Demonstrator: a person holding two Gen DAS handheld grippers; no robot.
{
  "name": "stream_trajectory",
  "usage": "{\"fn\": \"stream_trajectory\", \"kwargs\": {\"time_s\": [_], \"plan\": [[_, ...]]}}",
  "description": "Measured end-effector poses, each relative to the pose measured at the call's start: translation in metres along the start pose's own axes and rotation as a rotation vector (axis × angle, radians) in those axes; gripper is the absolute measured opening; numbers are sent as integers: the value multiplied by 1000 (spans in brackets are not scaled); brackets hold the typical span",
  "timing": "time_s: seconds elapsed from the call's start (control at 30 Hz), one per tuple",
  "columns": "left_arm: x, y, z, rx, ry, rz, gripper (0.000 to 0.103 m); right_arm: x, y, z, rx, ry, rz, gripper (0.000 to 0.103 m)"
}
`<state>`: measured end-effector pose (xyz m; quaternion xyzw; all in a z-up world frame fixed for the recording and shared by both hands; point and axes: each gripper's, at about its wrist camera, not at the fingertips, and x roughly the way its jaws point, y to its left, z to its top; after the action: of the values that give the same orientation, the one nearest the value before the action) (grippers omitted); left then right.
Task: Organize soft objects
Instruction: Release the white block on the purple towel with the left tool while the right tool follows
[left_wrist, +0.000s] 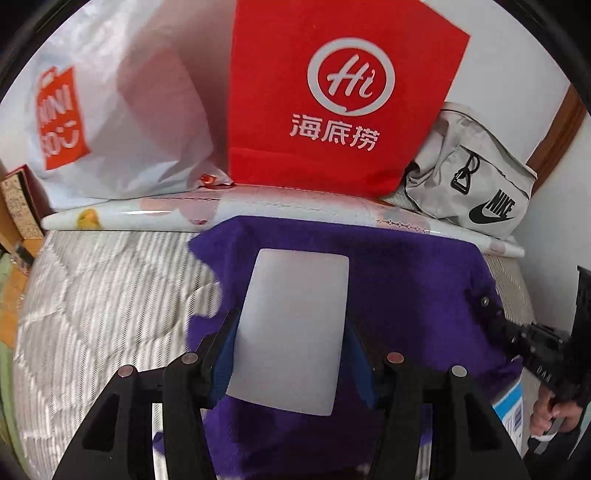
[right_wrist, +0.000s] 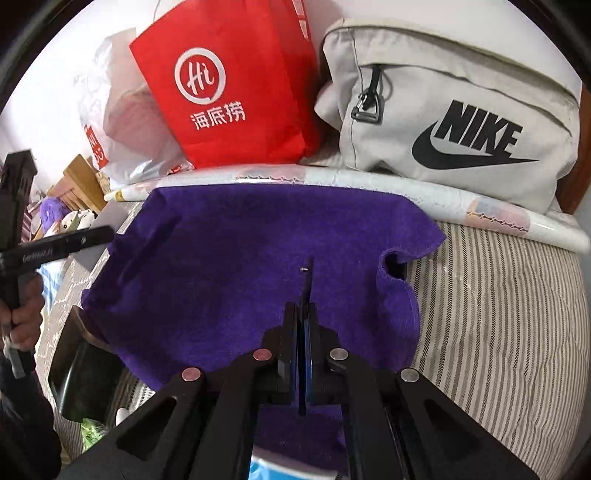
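Note:
A purple cloth lies spread on the striped bed; in the right wrist view the purple cloth has a folded corner at its right. My left gripper hangs over the cloth's left part, shut on a flat white card that its blue pads clamp by the two long edges. My right gripper is over the cloth's middle, shut on a thin dark card seen edge-on. The right gripper also shows at the cloth's right edge, with a hand on its grip.
Along the wall behind the cloth stand a white plastic bag, a red paper bag and a grey Nike bag. A rolled white sheet lies in front of them. A black object sits at the bed's near left.

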<state>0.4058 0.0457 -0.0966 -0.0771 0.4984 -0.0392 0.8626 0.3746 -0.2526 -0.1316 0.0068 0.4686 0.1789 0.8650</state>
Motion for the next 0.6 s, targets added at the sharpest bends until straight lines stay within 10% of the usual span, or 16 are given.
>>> {"fn": "stream_trajectory", "kwargs": {"time_s": [0.6], "plan": [[64, -7, 26, 25, 121, 25, 55, 37, -17, 4, 5, 98, -35, 4]]}}
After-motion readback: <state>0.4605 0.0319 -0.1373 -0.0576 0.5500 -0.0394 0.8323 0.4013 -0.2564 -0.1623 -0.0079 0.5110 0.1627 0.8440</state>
